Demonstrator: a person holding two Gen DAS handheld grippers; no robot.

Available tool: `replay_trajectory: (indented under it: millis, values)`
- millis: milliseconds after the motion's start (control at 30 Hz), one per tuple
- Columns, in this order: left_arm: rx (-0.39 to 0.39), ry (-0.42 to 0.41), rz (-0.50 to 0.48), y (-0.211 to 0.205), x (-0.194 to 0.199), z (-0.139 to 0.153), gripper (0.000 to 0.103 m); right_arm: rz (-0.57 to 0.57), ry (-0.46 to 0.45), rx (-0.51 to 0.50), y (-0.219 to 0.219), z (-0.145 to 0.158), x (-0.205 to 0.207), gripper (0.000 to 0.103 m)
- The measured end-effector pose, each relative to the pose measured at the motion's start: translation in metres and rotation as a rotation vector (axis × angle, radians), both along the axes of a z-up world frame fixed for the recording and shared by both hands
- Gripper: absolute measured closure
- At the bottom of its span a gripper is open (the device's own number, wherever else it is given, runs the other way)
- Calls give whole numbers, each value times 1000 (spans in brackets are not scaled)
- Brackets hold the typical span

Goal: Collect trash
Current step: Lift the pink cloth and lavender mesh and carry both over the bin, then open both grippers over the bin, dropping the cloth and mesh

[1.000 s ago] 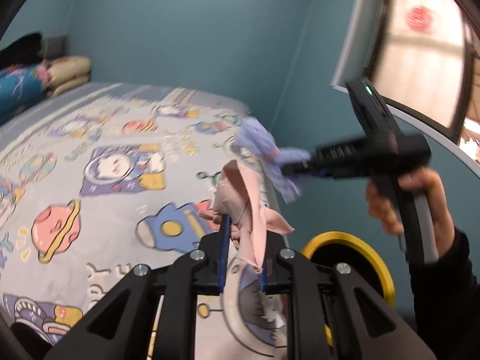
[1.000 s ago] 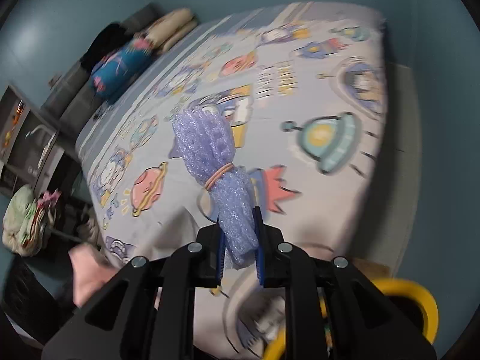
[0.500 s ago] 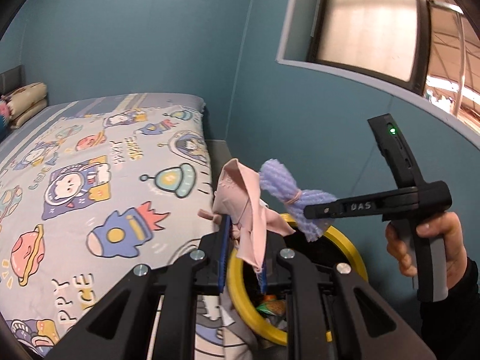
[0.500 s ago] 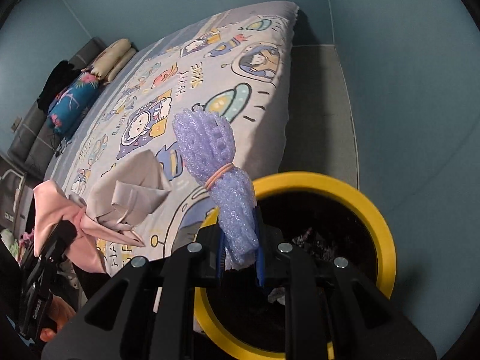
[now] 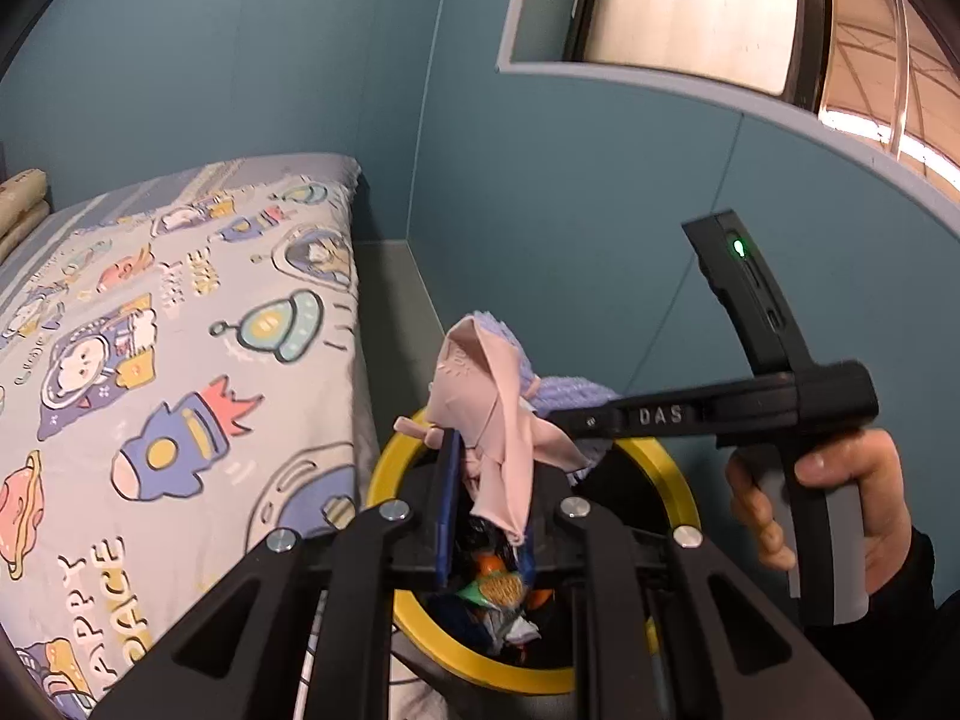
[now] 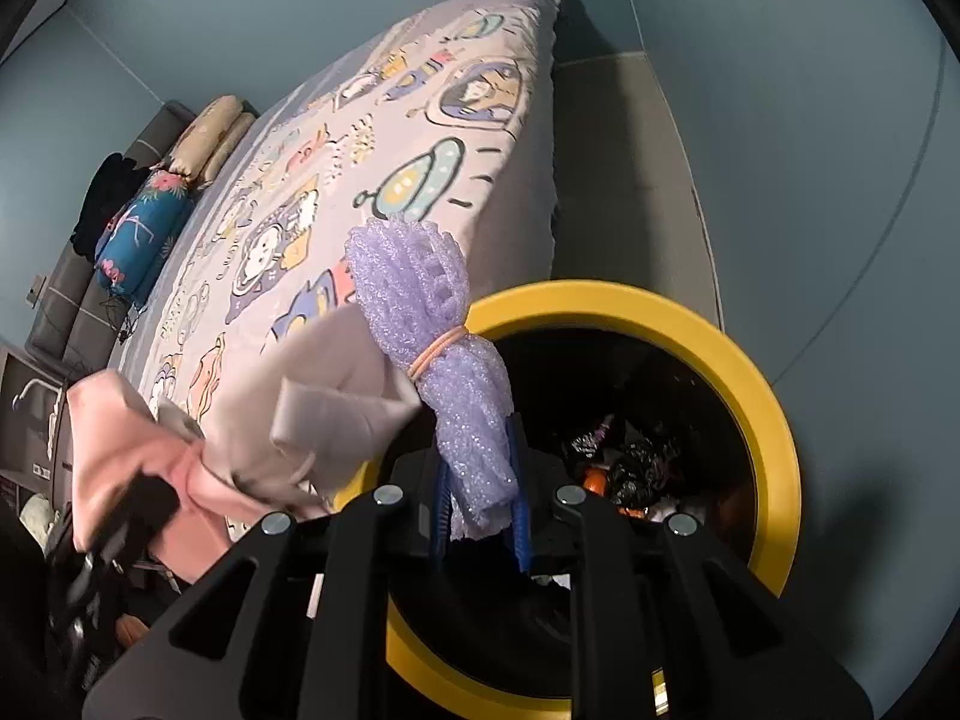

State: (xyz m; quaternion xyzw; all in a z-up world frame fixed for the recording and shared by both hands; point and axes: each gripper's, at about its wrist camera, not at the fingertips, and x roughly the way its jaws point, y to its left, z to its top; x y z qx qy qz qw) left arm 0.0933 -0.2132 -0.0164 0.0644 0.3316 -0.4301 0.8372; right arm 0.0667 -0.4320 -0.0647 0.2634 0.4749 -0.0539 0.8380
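Note:
My left gripper [image 5: 483, 501] is shut on a crumpled pink wrapper [image 5: 492, 414] and holds it above the yellow-rimmed trash bin [image 5: 678, 480]. My right gripper [image 6: 480, 507] is shut on a purple foam net [image 6: 432, 324] tied with an orange rubber band, also over the bin [image 6: 762, 396]. The bin holds dark and colourful wrappers [image 6: 630, 462]. In the left wrist view the right gripper reaches in from the right with the purple foam net [image 5: 570, 393] just behind the pink wrapper. In the right wrist view the pink wrapper [image 6: 174, 450] hangs at the left.
A bed with a cartoon space-print sheet [image 5: 150, 372] lies left of the bin, its corner beside the rim. Teal walls [image 5: 570, 210] close in behind and to the right. A window [image 5: 690, 6] sits high on the right. Pillows and a folded blanket [image 6: 144, 222] lie at the bed's far end.
Both grippers have swung from over the bed to above the bin, still holding their items. The bin's inside has come into full view.

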Motion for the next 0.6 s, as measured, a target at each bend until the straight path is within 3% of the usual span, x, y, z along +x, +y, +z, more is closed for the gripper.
replay_trajectory:
  millis: [300,600]
  values:
    - [57,88,-27,-14,-1,-31,88,1,44,-8,-5,-13,0,87]
    - [68,152,-32,-17,3,-43,88,-26,37,12,-14,-12,0,86]
